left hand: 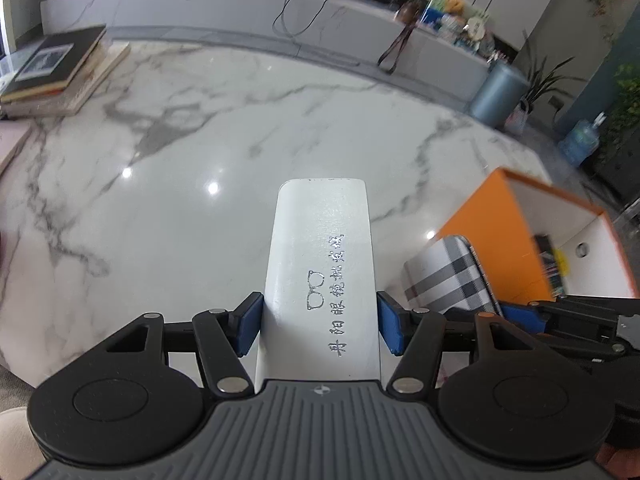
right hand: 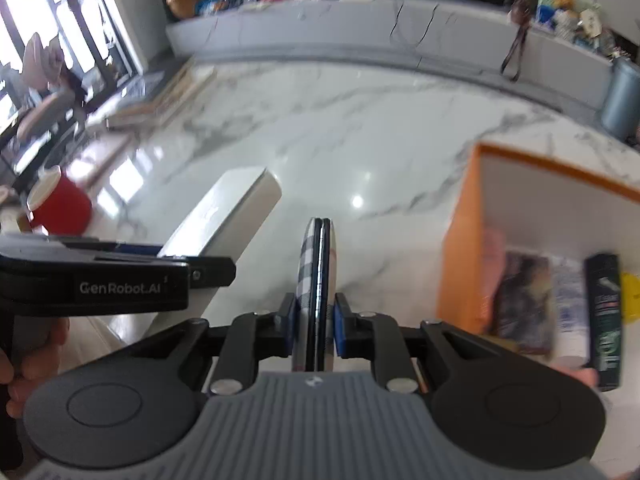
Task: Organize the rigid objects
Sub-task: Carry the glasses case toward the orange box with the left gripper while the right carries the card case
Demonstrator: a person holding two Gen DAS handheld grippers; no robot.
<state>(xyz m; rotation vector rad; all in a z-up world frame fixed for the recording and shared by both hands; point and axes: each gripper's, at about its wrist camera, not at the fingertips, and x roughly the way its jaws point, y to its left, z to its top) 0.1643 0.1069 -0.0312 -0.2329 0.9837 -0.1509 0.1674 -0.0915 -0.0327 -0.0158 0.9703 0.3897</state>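
The left gripper (left hand: 320, 326) was clamped across the width of a white case (left hand: 320, 256), its blue pads pressing both long sides; the case's long axis ran straight ahead, up the middle of the left wrist view, over the marble table (left hand: 180, 152). The right gripper (right hand: 316, 330) was closed tight on a flat plaid case (right hand: 316, 276), held on edge so that its seam pointed forward up the centre of the right wrist view.

The orange box (right hand: 460, 264) stood open at the right of both views, with a dark bottle (right hand: 604, 320) and other blurred items already inside. It lay just right of the plaid case and farther right of the white one, so the right hand looked the nearer to it. Judging by this, the plaid case would need to swing right and go in end first, while the white one would have to cross behind it.
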